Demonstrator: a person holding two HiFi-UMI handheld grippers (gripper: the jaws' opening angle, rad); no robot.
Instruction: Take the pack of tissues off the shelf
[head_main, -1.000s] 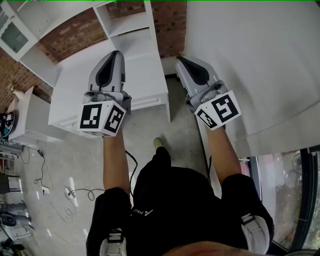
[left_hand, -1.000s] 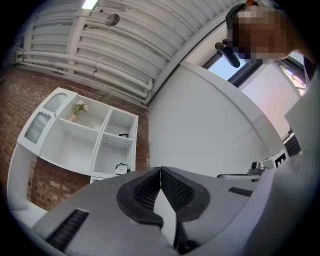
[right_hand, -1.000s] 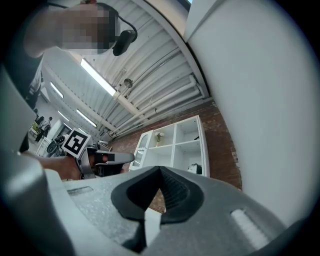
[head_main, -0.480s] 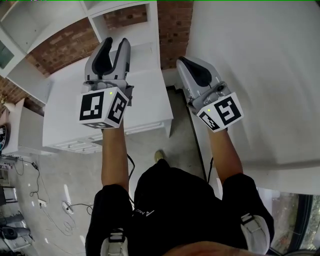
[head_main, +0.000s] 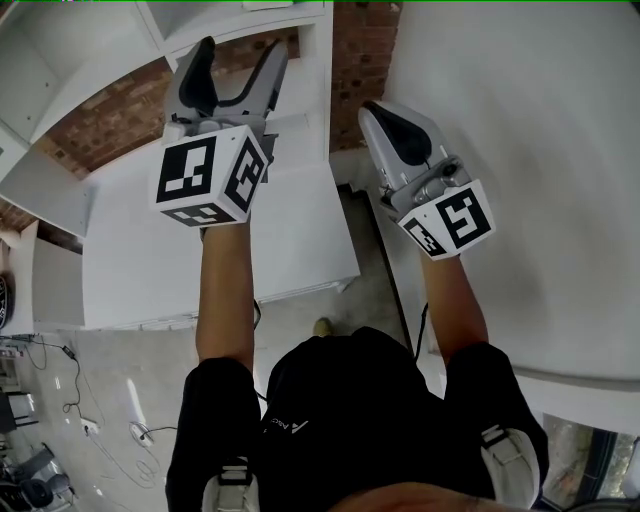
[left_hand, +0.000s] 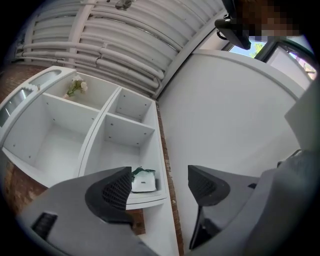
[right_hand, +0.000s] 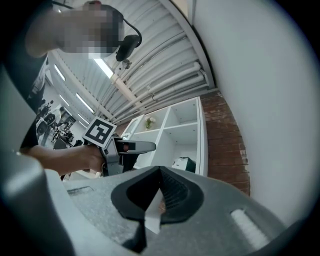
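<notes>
The pack of tissues (left_hand: 143, 180) is white with a green end. It lies on the lowest open shelf of the white shelf unit (left_hand: 125, 131), right column, beside the brick wall. My left gripper (left_hand: 161, 186) is raised toward that shelf and still some way short of it. Its jaws are opening and nothing is between them. From the head view the left gripper (head_main: 242, 52) points up at the unit. My right gripper (head_main: 388, 112) stays lower beside the white wall, shut and empty. The right gripper view also shows the pack (right_hand: 184, 163) and the left gripper (right_hand: 126, 148).
A white cabinet top (head_main: 290, 230) sits below the shelves. A red brick wall (head_main: 355, 60) runs between the unit and a big white wall (head_main: 520, 150) on the right. Small flowers (left_hand: 76, 86) stand in an upper left compartment. Cables (head_main: 130, 430) lie on the floor.
My left gripper has risen toward the shelf unit and its jaws have gone from shut to spread apart. The right gripper has barely moved and stays shut.
</notes>
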